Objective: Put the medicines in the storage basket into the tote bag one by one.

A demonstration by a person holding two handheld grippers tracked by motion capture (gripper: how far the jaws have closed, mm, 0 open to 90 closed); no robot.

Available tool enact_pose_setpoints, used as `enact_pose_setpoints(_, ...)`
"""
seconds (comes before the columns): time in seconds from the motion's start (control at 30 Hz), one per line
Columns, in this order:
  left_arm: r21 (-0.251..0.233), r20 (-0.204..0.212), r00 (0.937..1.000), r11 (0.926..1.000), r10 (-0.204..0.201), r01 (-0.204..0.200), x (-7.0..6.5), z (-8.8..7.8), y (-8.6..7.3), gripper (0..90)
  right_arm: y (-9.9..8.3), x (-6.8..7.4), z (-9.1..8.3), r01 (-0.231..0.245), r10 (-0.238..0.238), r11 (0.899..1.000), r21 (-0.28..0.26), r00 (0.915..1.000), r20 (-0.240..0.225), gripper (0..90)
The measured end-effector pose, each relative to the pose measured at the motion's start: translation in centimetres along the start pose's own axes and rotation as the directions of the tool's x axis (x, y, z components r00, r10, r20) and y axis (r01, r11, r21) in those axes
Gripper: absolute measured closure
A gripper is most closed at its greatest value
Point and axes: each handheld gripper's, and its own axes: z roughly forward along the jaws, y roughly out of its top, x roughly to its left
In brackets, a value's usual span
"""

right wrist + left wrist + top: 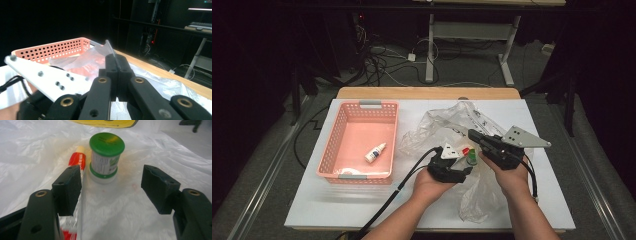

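The green-capped jar (106, 157) stands just ahead of the left gripper (111, 186), whose fingers (68, 187) leave a gap wide enough for it. A red tube (79, 161) lies against the jar's left side, crowding that finger. Crumpled plastic bag (447, 125) covers the bench (362, 205) between jar and pink basket (357, 175).

No legible text on anything

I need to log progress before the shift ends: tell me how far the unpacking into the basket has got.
Done: one small white dropper bottle already lies in the pink basket.
In hand: the right tool is shut on the clear plastic bag, holding it up, while the left tool stands open just short of the green-capped jar.
Left: the jar and the red tube beside it still lie on the bag.
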Motion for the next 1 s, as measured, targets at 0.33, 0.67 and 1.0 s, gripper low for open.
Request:
enact_pose_setpoints(0.33, -0.012, -0.004, 1.0, 0.9999, -0.004, 0.004, -0.3, -3.9, -1.9, 18.1, 0.0, 0.0, 0.0, -0.001, 0.001, 1.0, 0.001, 1.0, 0.003, 90.0)
enact_pose_setpoints(0.67, -0.026, -0.012, 0.9999, 0.9996, -0.009, 0.008, -0.4, -7.4, -2.3, 5.6, 0.0, 0.1, 0.0, 0.0, 0.0, 1.0, 0.004, 1.0, 0.001, 90.0)
enact_pose_setpoints(1.0, -0.038, -0.044, 0.999, 0.9992, -0.012, 0.01, -0.1, -11.1, -3.4, 0.0, -0.2, 0.0, 0.2, -0.002, 0.002, 1.0, 0.01, 1.0, 0.001, 90.0)
